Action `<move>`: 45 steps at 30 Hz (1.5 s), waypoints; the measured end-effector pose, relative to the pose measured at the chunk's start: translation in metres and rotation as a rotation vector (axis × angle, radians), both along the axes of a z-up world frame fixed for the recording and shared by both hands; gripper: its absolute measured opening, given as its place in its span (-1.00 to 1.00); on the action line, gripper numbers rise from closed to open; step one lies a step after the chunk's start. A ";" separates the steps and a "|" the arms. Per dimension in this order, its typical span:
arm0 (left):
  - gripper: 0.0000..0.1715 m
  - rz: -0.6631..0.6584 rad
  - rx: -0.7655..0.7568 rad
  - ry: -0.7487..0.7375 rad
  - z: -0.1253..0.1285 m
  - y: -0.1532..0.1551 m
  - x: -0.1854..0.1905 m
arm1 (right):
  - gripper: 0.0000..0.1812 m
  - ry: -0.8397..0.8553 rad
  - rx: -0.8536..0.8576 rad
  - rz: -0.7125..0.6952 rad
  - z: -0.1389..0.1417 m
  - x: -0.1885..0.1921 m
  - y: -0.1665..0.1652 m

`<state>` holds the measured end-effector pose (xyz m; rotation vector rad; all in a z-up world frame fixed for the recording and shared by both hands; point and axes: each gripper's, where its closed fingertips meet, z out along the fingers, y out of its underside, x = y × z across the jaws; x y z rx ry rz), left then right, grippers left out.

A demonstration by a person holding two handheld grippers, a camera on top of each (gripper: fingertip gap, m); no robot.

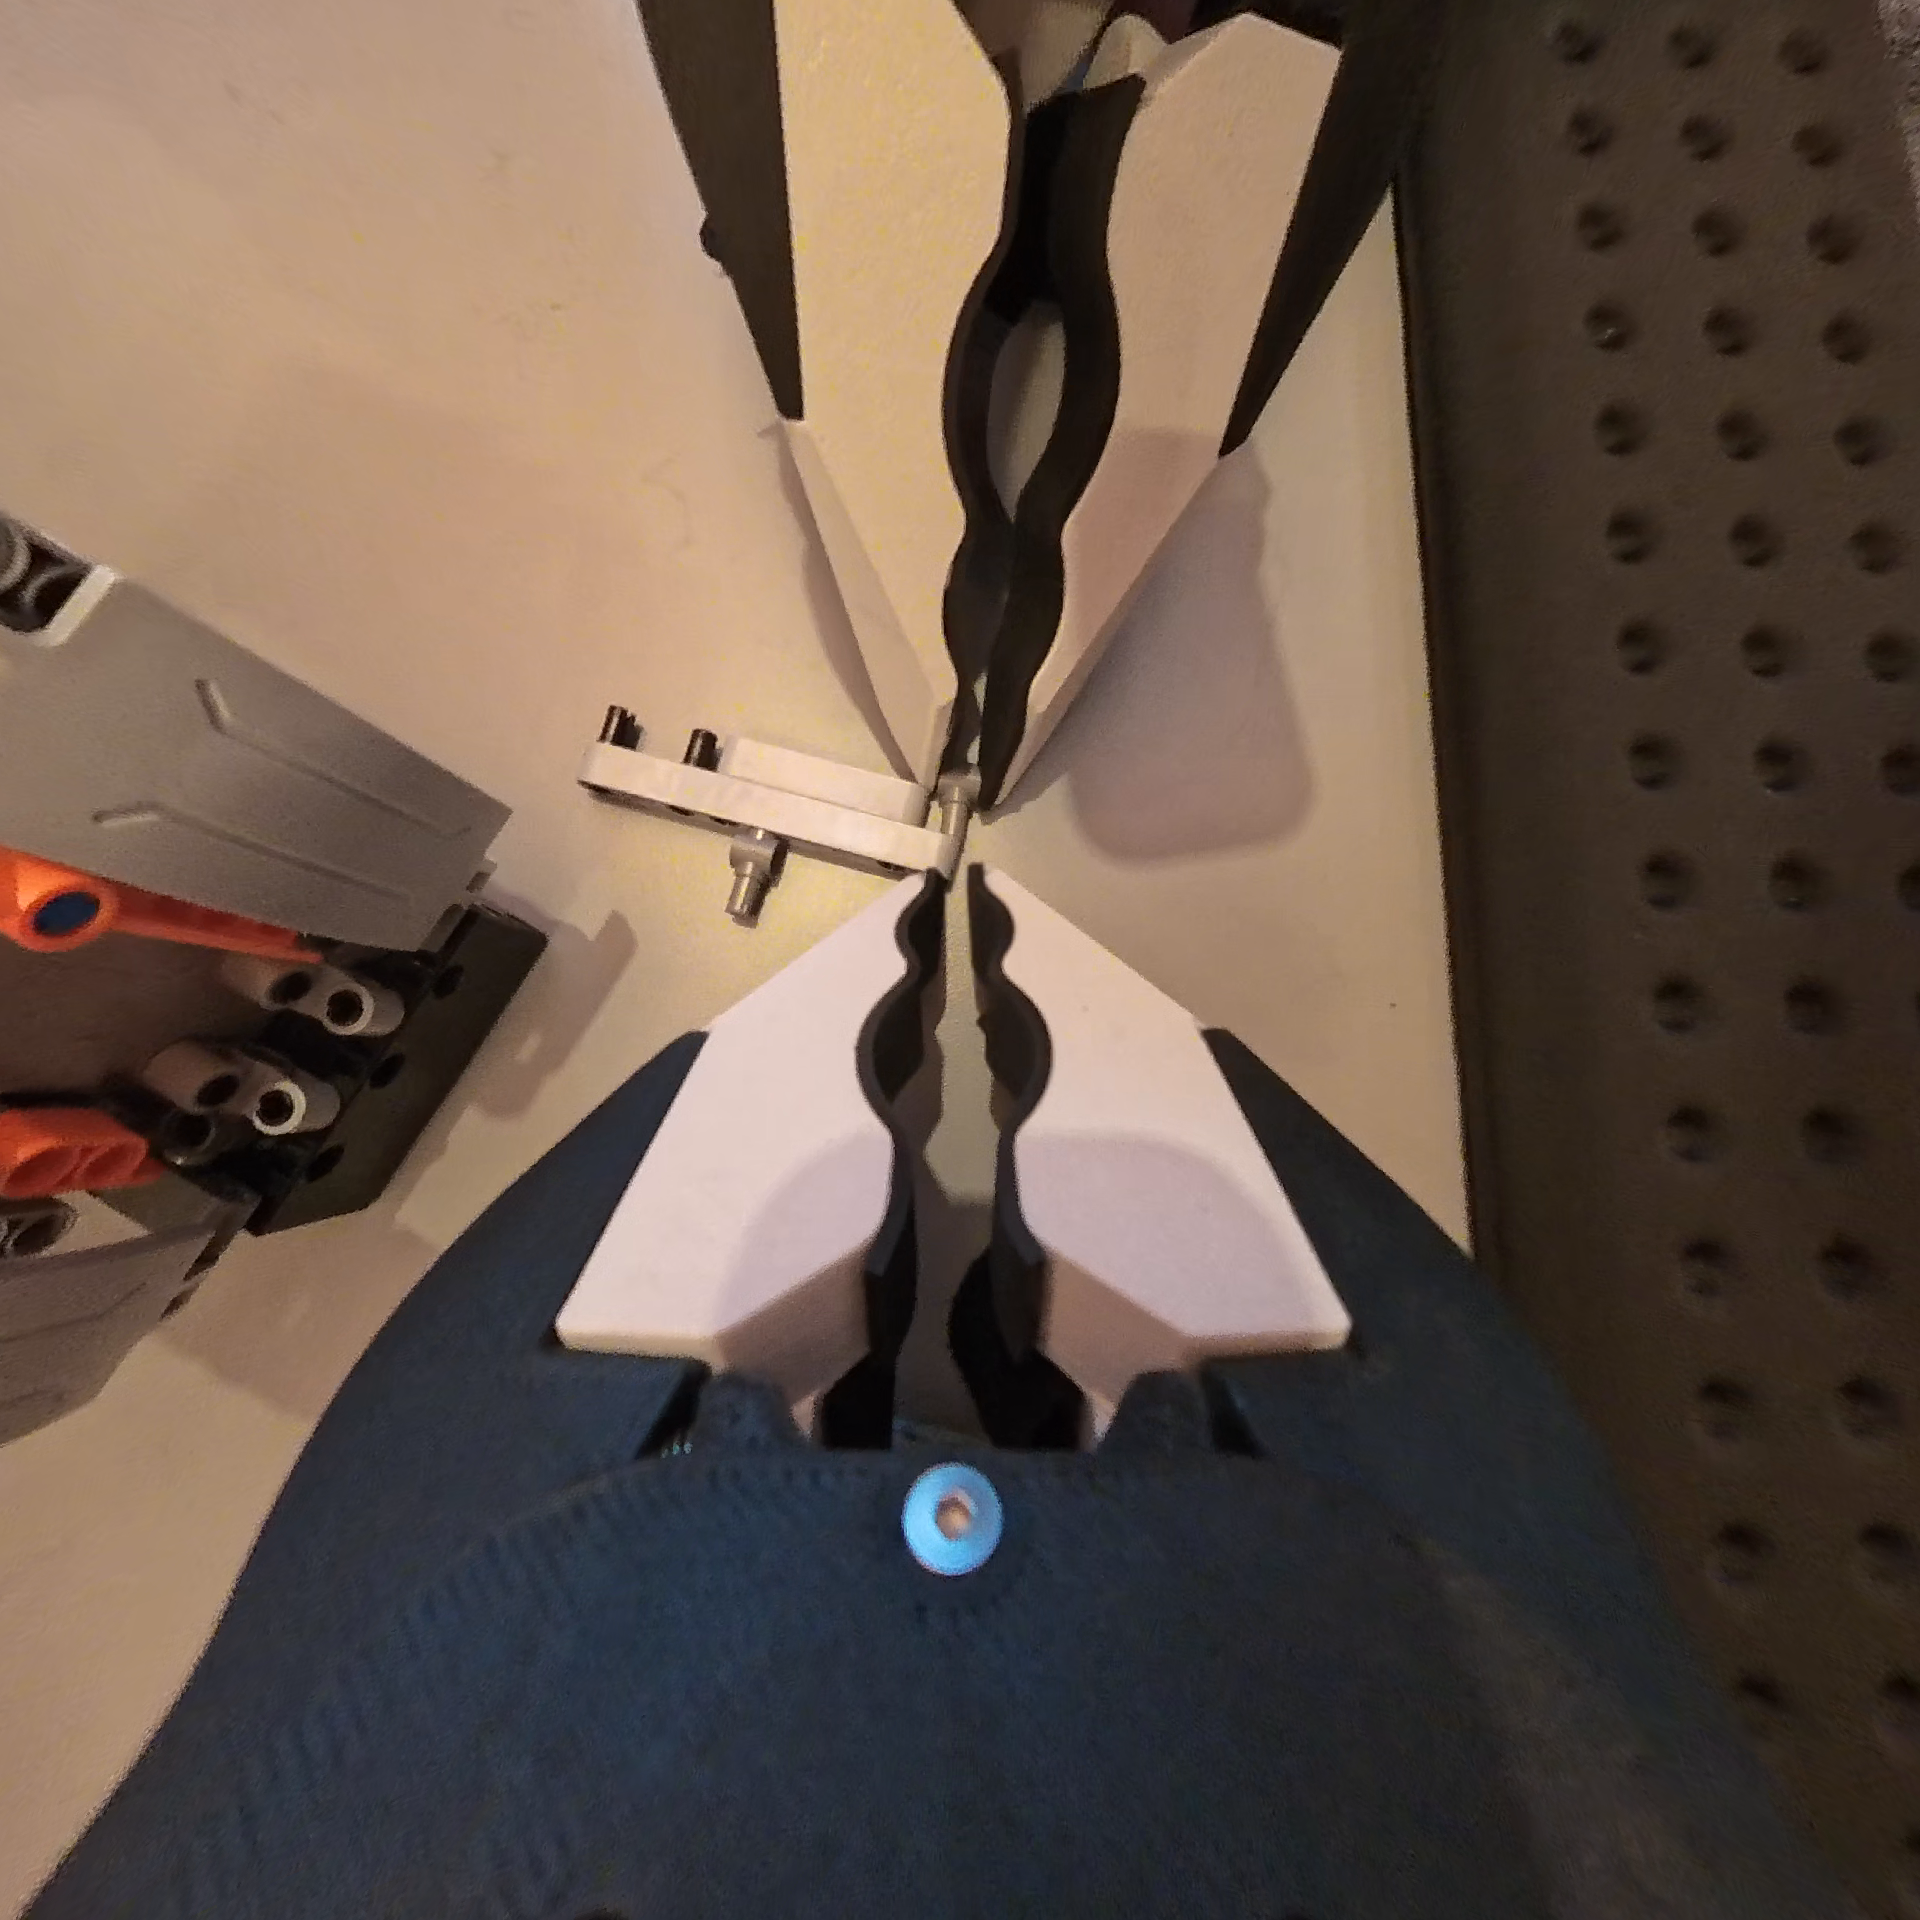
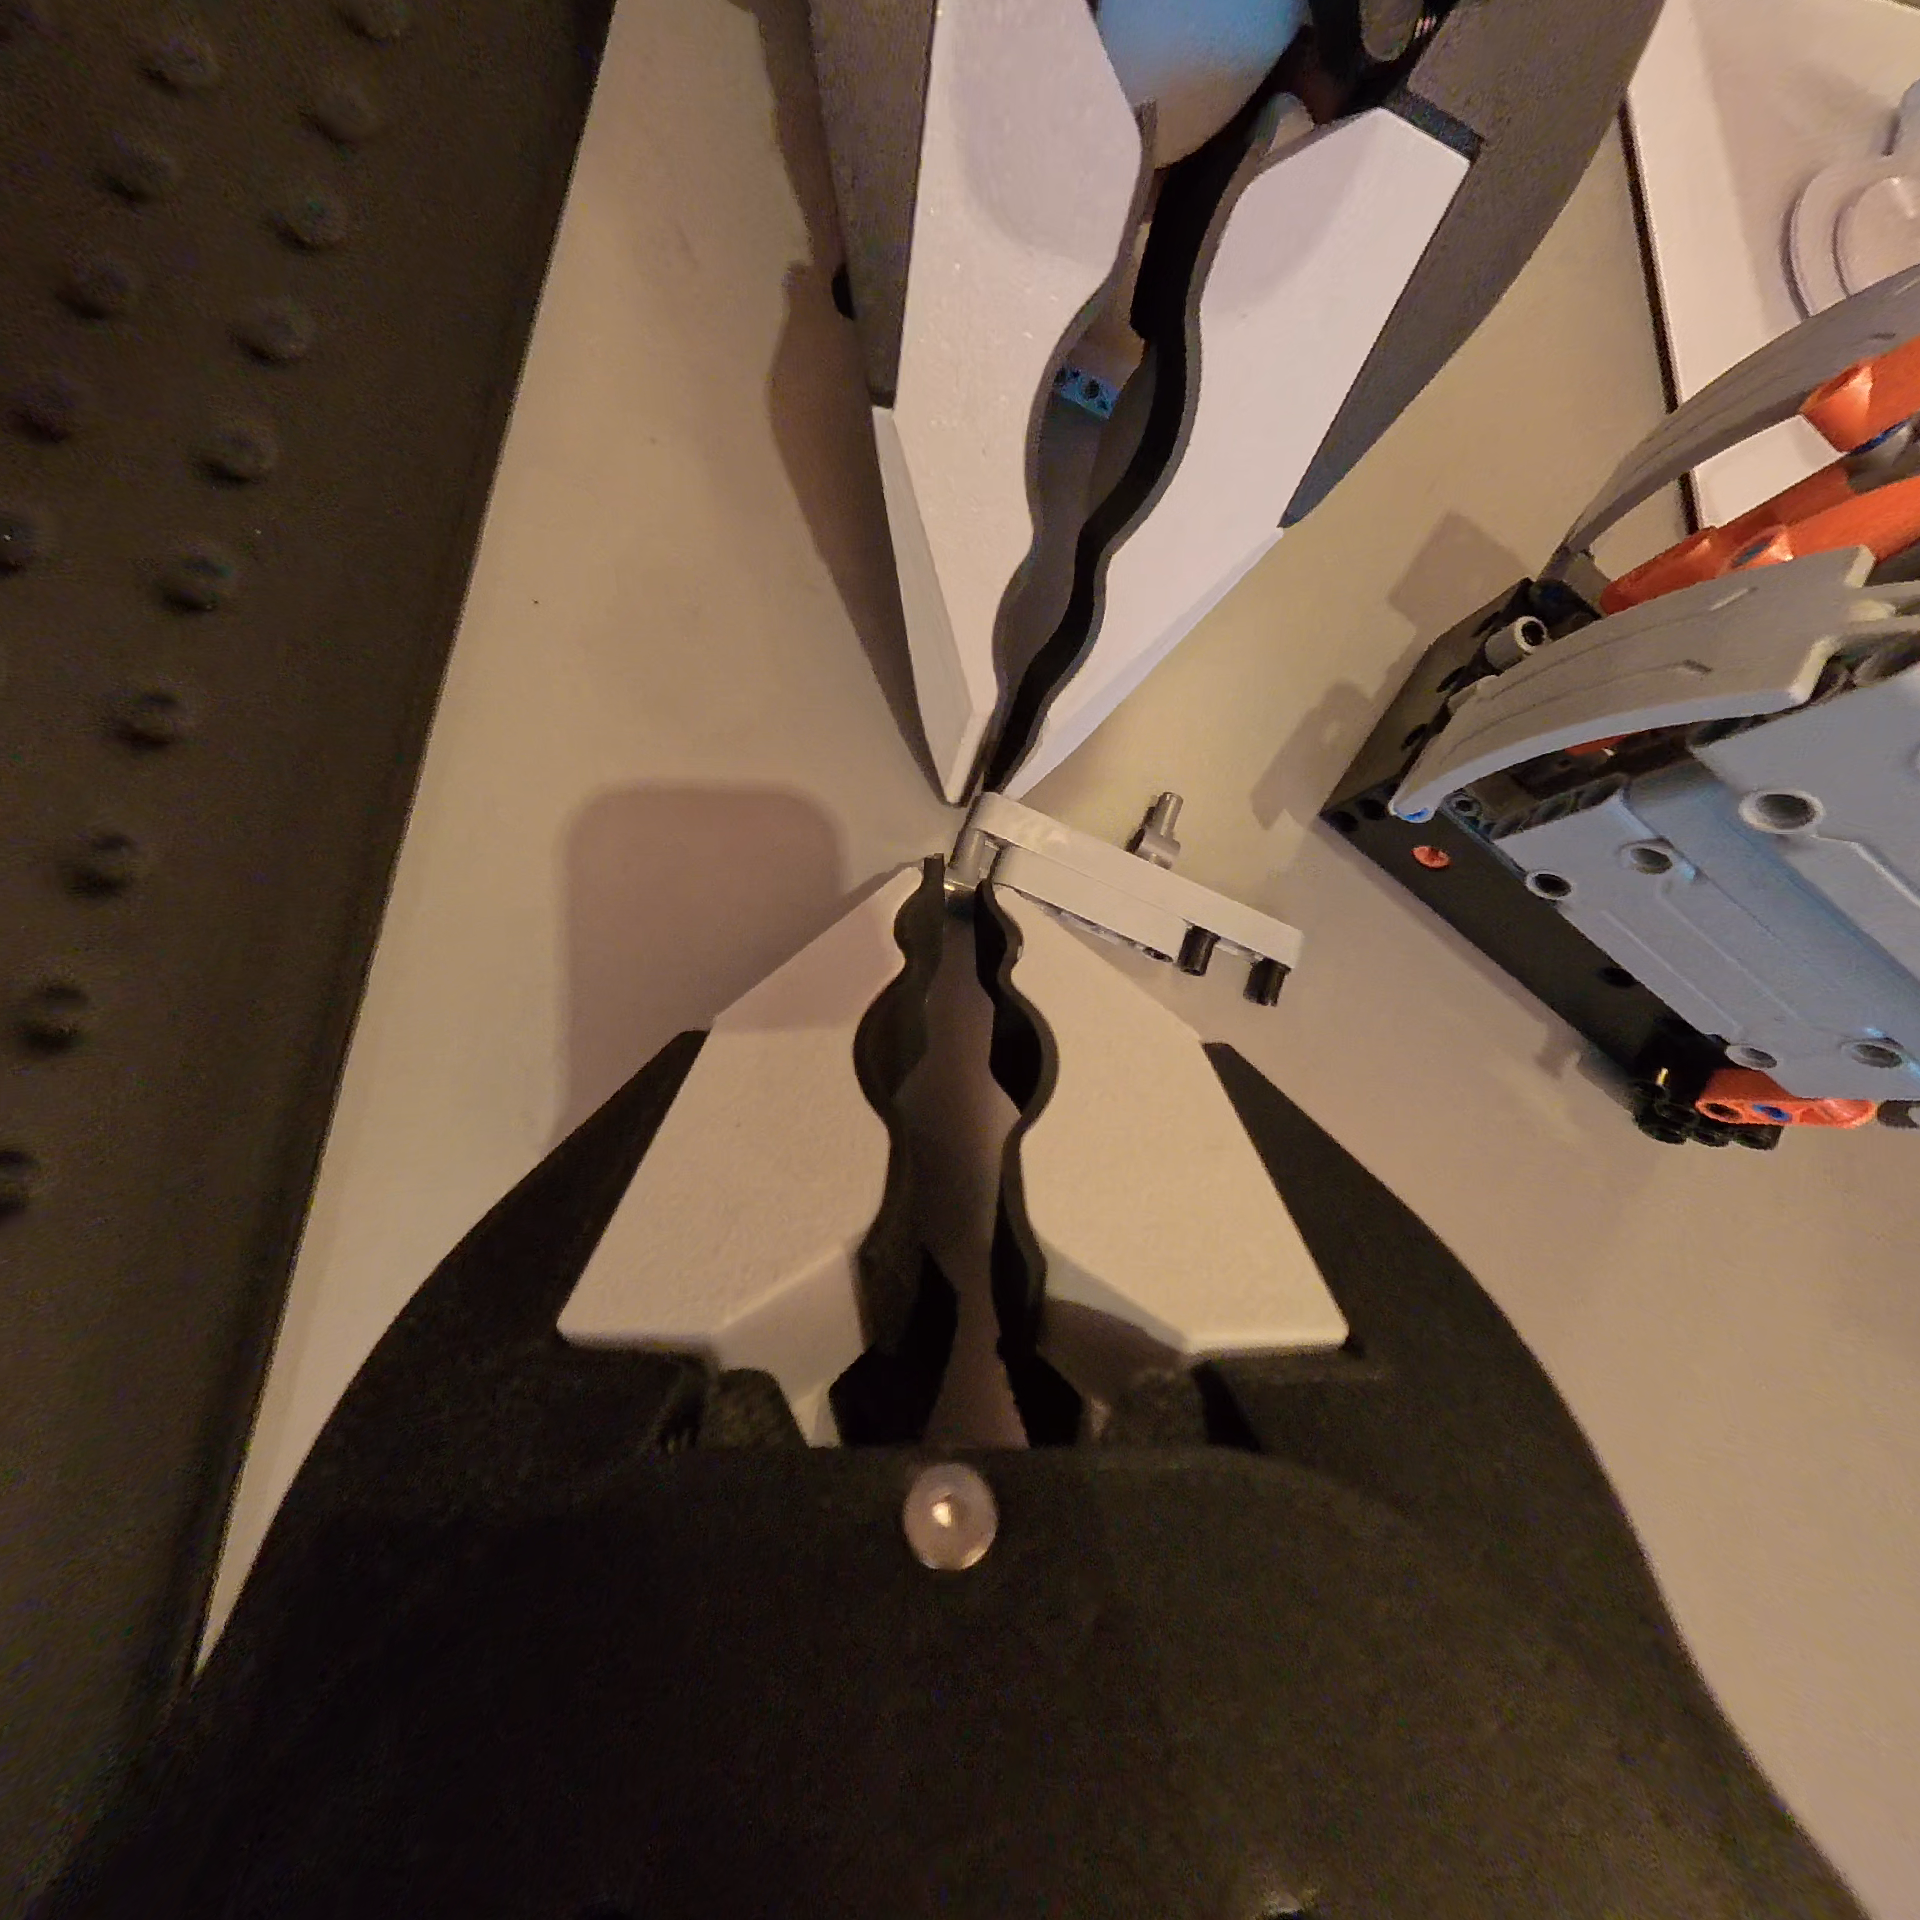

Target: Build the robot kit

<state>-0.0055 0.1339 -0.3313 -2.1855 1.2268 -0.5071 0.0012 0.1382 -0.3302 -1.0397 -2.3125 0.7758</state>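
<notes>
We found the two claws meeting tip to tip over the pale tabletop (image 1: 364, 312), with a small grey beam assembly (image 1: 769, 795) between them as our landmark. The left claw (image 1: 954, 881) was nearly closed, a narrow gap showing between its dark wavy pads; its tips touched the near corner of the beam assembly, but we could not tell whether it truly gripped it. The right claw (image 2: 964, 902) was clamped on a grey pin (image 2: 971, 857) standing at that same end of the beam assembly. Two black pegs (image 2: 1231, 961) stuck out at the assembly's far end, and another grey pin (image 1: 750, 868) projected from its side. Beyond that far end sat a larger grey, black and orange brick model (image 2: 1704, 831), apart from the assembly. Opposite, past the claws, ran a dark studded mat (image 1: 1714, 727).
</notes>
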 end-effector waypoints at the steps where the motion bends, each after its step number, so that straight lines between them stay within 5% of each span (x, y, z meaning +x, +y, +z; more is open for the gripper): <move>1: -1.00 -0.001 -0.002 -0.001 0.000 0.000 0.000 | -0.96 0.001 0.006 -0.001 0.000 0.000 0.000; 20: -1.00 -0.017 -0.015 -0.011 0.000 0.004 0.003 | -0.97 -0.030 0.022 -0.100 0.000 0.001 0.007; 45: -1.00 -0.085 -0.153 -0.125 0.001 -0.001 0.003 | -0.97 -0.025 0.038 0.107 0.000 0.000 0.000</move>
